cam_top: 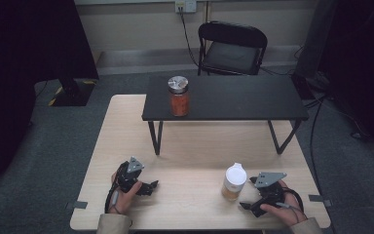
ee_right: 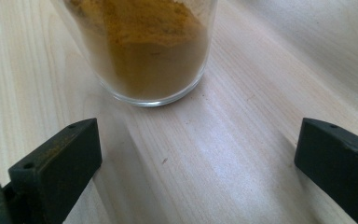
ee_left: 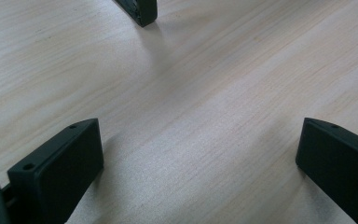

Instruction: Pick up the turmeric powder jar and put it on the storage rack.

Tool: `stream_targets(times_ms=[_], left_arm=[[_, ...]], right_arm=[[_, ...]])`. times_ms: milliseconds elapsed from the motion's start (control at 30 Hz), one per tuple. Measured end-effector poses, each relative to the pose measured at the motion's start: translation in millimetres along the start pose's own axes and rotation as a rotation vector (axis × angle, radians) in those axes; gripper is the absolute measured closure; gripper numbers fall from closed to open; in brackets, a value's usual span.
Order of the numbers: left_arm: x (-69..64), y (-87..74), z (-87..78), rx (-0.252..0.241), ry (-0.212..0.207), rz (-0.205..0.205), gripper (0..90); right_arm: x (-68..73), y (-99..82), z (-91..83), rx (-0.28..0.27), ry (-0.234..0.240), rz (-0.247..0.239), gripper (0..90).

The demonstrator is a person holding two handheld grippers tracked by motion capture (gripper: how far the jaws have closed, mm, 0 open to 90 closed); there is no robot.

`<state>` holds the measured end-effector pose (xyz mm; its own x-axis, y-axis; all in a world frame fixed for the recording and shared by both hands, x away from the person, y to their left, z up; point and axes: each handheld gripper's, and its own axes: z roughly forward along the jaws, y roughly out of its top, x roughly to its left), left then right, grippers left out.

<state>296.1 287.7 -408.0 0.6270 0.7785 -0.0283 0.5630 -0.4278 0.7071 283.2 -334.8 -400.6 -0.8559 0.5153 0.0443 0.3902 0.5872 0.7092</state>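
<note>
Left gripper [cam_top: 152,186] rests low on the wooden table [cam_top: 195,146], jaws spread wide, nothing between them; a red-filled jar [cam_top: 178,96] with a metal lid stands on the black raised shelf [cam_top: 233,97]; the white-lidded jar of yellow-brown powder [cam_top: 233,182] stands near the front edge, its top cut off in the right gripper view; right gripper [cam_top: 246,206] just beside it, jaws apart, empty

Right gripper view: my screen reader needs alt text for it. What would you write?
A glass jar of yellow-brown powder stands on a pale wood table, just ahead of the open right claw. The claw's two black jaws rise from the bottom corners, wide apart, not touching the jar.
</note>
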Motion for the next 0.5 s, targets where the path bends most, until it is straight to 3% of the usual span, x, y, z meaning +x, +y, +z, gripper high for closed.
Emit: stream_targets(times_ms=[67,167,233,500], left_arm=[[0.0,0.0,0.0,0.000,0.000,0.001,0.0],[0.0,0.0,0.0,0.000,0.000,0.000,0.0],[0.0,-0.1,0.0,0.000,0.000,0.000,0.0],[0.0,-0.1,0.0,0.000,0.000,0.001,0.0]], right_arm=[[-6.6,-3.1,-1.0,-0.022,0.030,0.029,1.2],[-4.4,-1.6,-4.2,-0.023,0.011,0.016,1.1],[-7.4,-4.8,-7.2,-0.056,0.026,0.044,0.9],[-6.7,4.5,-17.3,-0.111,0.034,0.032,0.5]])
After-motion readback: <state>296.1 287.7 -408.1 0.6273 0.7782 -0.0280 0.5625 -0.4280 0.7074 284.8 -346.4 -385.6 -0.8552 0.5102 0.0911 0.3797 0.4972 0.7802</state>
